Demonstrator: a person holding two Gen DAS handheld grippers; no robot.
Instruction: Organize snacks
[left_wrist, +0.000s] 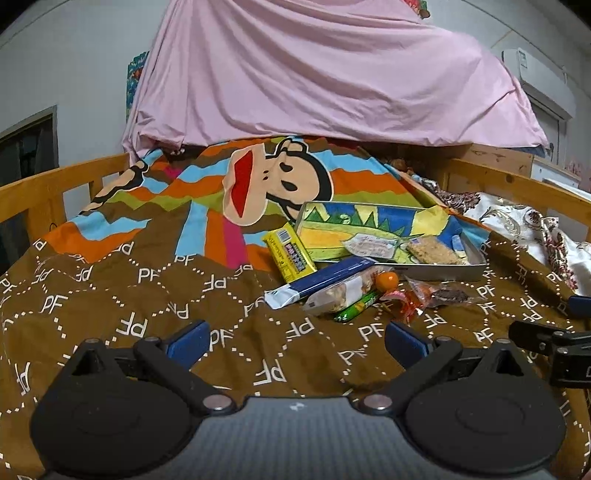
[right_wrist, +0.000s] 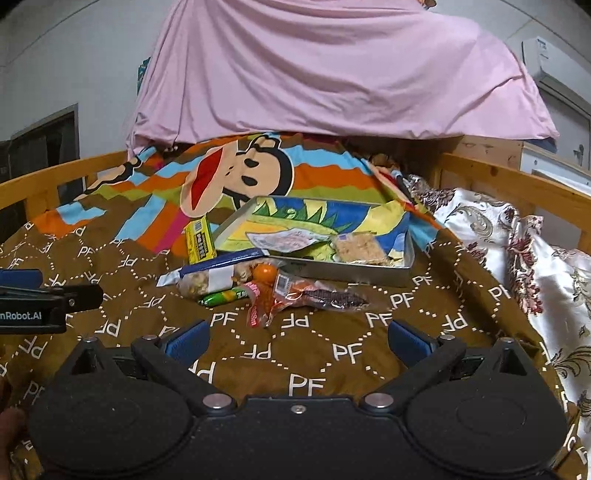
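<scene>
A shallow metal tray (left_wrist: 445, 272) (right_wrist: 343, 274) with a colourful printed bottom lies on the brown bedspread and holds a cereal bar (left_wrist: 436, 251) (right_wrist: 364, 246) and a pale wrapper (left_wrist: 371, 246). In front of it lies a heap of snacks: a yellow packet (left_wrist: 289, 254) (right_wrist: 199, 240), a blue-and-white bar (left_wrist: 317, 282) (right_wrist: 218, 266), a clear bag of nuts (right_wrist: 207, 282), a small orange ball (left_wrist: 387, 280) (right_wrist: 264, 274), a green sweet (left_wrist: 356, 305) (right_wrist: 223, 297) and an orange-wrapped snack (right_wrist: 317, 293). My left gripper (left_wrist: 297, 341) and right gripper (right_wrist: 299, 339) hover open short of the heap, holding nothing.
The bedspread (left_wrist: 110, 295) covers a bed with wooden rails (left_wrist: 55, 184) (right_wrist: 517, 181). A pink sheet (left_wrist: 325, 74) hangs behind. A white floral quilt (right_wrist: 535, 266) is bunched on the right. The other gripper shows at each view's edge (left_wrist: 554, 343) (right_wrist: 37, 306).
</scene>
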